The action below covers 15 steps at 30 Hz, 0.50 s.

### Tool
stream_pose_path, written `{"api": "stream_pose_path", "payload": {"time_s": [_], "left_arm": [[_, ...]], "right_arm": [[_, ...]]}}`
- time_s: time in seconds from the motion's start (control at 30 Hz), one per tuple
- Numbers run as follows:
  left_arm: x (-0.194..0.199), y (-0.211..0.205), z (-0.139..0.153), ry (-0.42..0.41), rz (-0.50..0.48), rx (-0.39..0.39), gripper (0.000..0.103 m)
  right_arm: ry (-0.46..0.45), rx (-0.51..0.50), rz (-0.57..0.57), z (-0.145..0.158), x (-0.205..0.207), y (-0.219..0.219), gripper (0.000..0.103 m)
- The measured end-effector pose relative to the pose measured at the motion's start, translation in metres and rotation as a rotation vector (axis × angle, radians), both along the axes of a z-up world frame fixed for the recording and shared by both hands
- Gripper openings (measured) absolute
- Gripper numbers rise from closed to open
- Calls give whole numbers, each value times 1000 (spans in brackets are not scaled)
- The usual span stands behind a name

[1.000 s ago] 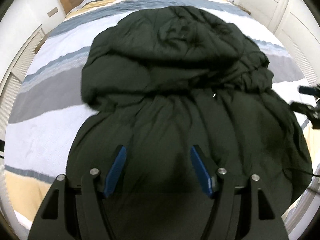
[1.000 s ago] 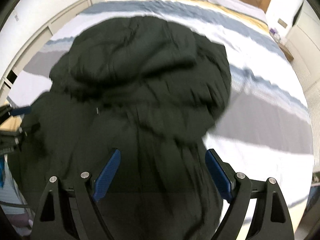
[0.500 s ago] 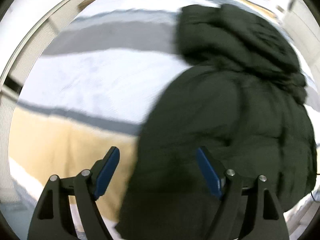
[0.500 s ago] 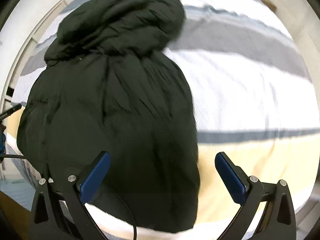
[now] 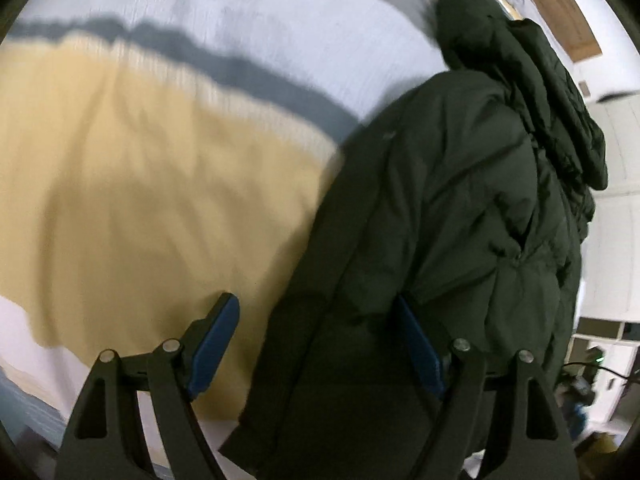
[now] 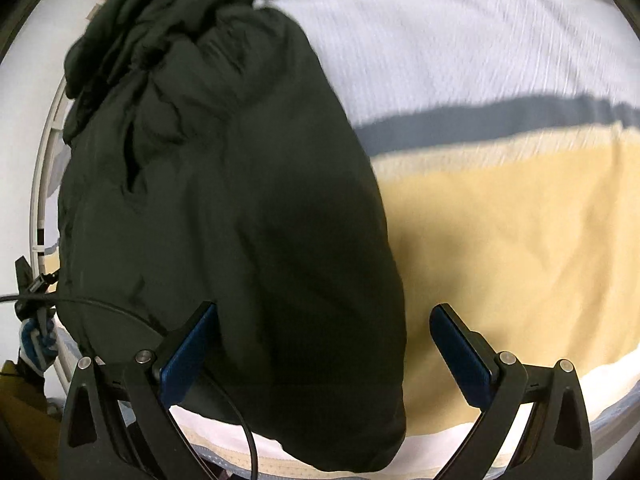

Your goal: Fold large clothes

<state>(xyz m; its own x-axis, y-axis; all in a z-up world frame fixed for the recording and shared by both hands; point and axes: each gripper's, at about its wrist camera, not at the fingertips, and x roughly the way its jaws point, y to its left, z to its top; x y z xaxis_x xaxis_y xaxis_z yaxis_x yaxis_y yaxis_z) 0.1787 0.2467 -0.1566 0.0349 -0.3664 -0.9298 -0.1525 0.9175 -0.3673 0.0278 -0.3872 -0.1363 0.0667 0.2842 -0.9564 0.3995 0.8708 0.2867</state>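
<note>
Straddling opposite hem corners, the left gripper (image 5: 316, 344) and right gripper (image 6: 324, 352) have just spread wide, gripping nothing. The dark green puffy hooded jacket (image 6: 224, 200) lies on the striped bed (image 6: 500, 220), long axis toward 12 o'clock (hood far).

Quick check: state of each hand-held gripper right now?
Left hand-held gripper: open, jacket edge between its jaws, ungripped.
Right hand-held gripper: open wide, holding nothing.

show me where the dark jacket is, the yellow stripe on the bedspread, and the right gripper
dark jacket (image 6: 240, 200): right wrist view, middle of its body.
yellow stripe (image 5: 140, 184): left wrist view, middle of the band.
right gripper (image 6: 324, 352): right wrist view, midway between its fingertips.
</note>
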Motion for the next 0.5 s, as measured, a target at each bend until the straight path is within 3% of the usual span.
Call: {"api": "stream_pose_path", "payload": {"time_s": [0.37, 0.4, 0.43, 0.5], "left_arm": [[-35, -15, -16, 94, 2, -221, 78], [-37, -17, -16, 94, 3, -223, 74], [-40, -18, -15, 93, 10, -237, 68], [-42, -20, -13, 91, 29, -273, 35]], "right_arm": [[33, 96, -17, -23, -12, 18, 100], [33, 104, -19, -23, -14, 19, 91], [28, 121, -23, -23, -15, 19, 76], [20, 149, -28, -22, -18, 19, 58]]}}
